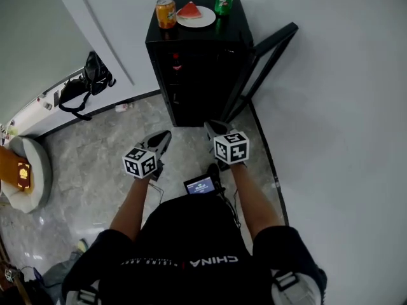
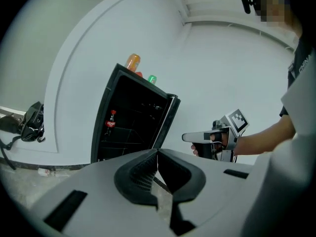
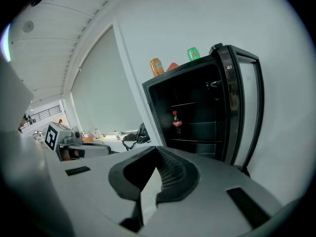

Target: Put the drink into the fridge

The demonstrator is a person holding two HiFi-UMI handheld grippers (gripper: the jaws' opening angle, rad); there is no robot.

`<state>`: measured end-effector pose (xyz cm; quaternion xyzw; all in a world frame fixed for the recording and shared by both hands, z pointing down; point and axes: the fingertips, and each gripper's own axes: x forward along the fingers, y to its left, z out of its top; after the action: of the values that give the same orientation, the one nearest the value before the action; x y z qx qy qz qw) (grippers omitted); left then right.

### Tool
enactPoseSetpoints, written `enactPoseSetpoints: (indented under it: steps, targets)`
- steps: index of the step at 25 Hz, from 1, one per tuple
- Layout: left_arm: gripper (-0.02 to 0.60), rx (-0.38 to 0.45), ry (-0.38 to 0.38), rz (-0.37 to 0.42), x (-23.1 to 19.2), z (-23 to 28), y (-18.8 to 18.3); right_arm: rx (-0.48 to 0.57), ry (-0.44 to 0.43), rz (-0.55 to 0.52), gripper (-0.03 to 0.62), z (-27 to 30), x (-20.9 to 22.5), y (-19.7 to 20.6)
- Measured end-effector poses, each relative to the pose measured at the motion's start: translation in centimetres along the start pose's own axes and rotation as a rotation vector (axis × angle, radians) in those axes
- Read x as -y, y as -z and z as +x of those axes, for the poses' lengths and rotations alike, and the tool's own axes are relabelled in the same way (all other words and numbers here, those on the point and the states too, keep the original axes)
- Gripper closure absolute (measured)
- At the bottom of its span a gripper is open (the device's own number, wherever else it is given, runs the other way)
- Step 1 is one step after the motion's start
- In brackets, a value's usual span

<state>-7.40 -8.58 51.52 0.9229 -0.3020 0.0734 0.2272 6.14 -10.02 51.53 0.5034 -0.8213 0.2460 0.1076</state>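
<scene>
Shirt point(image 1: 191, 240), black, fills the bottom of the head view, with a small screen point(image 1: 200, 185) at its upper edge. Ahead of it the left gripper point(image 1: 165, 135) and right gripper point(image 1: 210, 127) are held side by side, apart. Both point toward the fridge point(image 1: 191, 75) and neither touches it. The fridge is black and stands against the wall, and its door point(image 1: 270, 53) hangs open to the right. On its top stand an orange can point(image 1: 166, 13) at the left and a green can point(image 1: 223, 1) at the right. Between them is a plate point(image 1: 206, 21) holding a watermelon slice point(image 1: 189, 9). A bottle point(image 1: 176, 61) shows dimly inside. A black bag point(image 1: 89, 81) lies on the floor to the left.

In the left gripper view, the jaws meet at the tips with nothing between them. Beyond them is the open fridge, with the red-labelled bottle upright on a shelf at its left side and both cans on top. The right gripper shows at the right.

In the right gripper view, these jaws are closed and empty too. The fridge is ahead, with the bottle upright on a middle shelf and the cans and slice on top. The left gripper shows at the left edge.
</scene>
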Motion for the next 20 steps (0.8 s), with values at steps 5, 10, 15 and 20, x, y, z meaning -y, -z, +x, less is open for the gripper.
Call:
enactPoseSetpoints:
  steps: [5, 10, 15, 20]
  targets:
    - [0.569, 0.007, 0.045, 0.01, 1.7, -3.9, 1.7, 0.017, 0.041, -0.009, 0.578, -3.0, -3.8, 2.1]
    - [0.569, -0.001, 0.095, 0.026, 4.3, -5.8, 3.5, 0.019, 0.071, -0.018, 0.579, -6.1, -6.2, 4.5]
    - [0.569, -0.01, 0.101, 0.023, 6.1, -6.1, 4.4, 0.024, 0.08, 0.0, 0.579, -8.4, -6.4, 5.7]
    - [0.569, -0.024, 0.09, 0.028, 8.1, -5.2, 5.3, 0.025, 0.07, 0.006, 0.579, -10.0, -5.5, 6.3]
